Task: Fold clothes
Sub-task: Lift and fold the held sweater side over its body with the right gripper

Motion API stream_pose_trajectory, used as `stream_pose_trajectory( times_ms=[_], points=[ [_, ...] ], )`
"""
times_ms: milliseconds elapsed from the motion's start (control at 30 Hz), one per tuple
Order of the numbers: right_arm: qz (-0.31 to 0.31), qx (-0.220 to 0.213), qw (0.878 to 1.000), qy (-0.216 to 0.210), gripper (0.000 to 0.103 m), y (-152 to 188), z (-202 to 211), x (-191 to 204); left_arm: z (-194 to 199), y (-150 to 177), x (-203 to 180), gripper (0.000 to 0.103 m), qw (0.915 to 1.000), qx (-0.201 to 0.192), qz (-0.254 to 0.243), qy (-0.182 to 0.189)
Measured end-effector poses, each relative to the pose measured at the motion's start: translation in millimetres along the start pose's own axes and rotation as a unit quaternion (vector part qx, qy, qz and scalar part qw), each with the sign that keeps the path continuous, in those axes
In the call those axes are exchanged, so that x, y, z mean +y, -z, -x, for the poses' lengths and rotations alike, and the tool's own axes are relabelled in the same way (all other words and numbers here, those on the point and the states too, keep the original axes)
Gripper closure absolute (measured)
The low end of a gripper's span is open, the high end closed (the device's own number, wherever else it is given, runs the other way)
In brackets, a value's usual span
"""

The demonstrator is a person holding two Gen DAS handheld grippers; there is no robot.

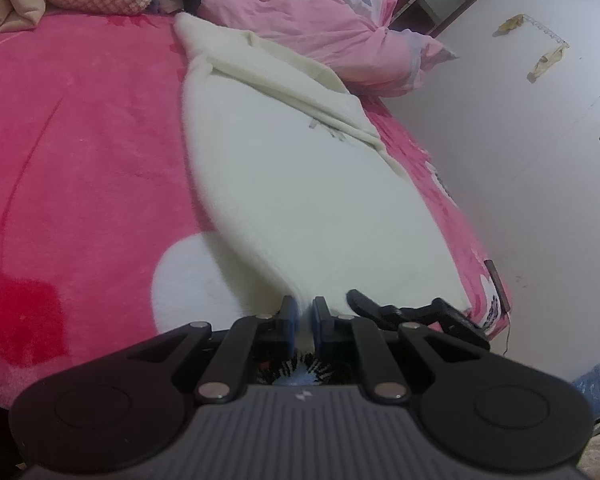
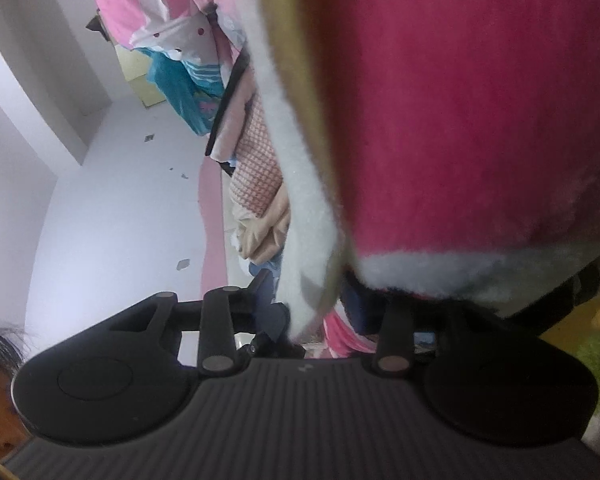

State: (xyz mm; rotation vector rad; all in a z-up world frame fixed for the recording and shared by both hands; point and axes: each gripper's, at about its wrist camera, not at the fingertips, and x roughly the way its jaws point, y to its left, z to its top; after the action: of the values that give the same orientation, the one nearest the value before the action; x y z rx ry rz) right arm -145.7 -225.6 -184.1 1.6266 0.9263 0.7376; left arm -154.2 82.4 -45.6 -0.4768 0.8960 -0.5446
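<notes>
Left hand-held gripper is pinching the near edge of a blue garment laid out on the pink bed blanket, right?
Wrong colour. In the left wrist view the left hand-held gripper pinches the near edge of a white garment, not blue, laid out on the pink bed blanket.

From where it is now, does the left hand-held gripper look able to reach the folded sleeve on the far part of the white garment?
Probably yes. The left hand-held gripper is shut on the white garment near edge, and nothing lies between it and the folded sleeve, but it must release first.
</notes>
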Motion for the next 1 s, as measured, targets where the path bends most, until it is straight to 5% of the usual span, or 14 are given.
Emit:
stream_pose_trajectory(
  times_ms=[100, 167, 300, 400, 700, 1000],
  points=[
    [0.003, -0.003, 1.000, 0.005, 0.094, 1.4, -4.5, -1.5, 0.4, -1.1, 3.3, 0.091, 1.0000, 0.002, 0.004, 0.008],
    [0.005, -0.002, 1.000, 0.004, 0.098, 1.9, -6.5, -2.0, 1.2, -3.8, 9.4, 0.084, 0.9997, 0.000, 0.021, 0.013],
    [0.033, 0.000, 0.999, -0.003, 0.099, 2.9, -8.2, 9.4, 2.9, -9.4, 21.7, 0.072, 0.9982, -0.004, 0.056, 0.023],
    [0.053, 0.002, 0.999, -0.008, 0.099, 2.9, -9.1, 19.1, -2.2, -17.5, 38.9, 0.058, 0.9915, 0.009, 0.111, 0.066],
    [0.069, 0.003, 0.997, -0.023, 0.099, -1.3, -10.9, 38.9, -37.9, -26.5, 61.0, 0.051, 0.9773, 0.044, 0.172, 0.115],
    [0.037, -0.002, 0.997, -0.074, 0.099, -10.4, -11.3, 49.5, -46.2, -28.6, 64.4, 0.043, 0.9694, 0.025, 0.196, 0.146]
  ],
)
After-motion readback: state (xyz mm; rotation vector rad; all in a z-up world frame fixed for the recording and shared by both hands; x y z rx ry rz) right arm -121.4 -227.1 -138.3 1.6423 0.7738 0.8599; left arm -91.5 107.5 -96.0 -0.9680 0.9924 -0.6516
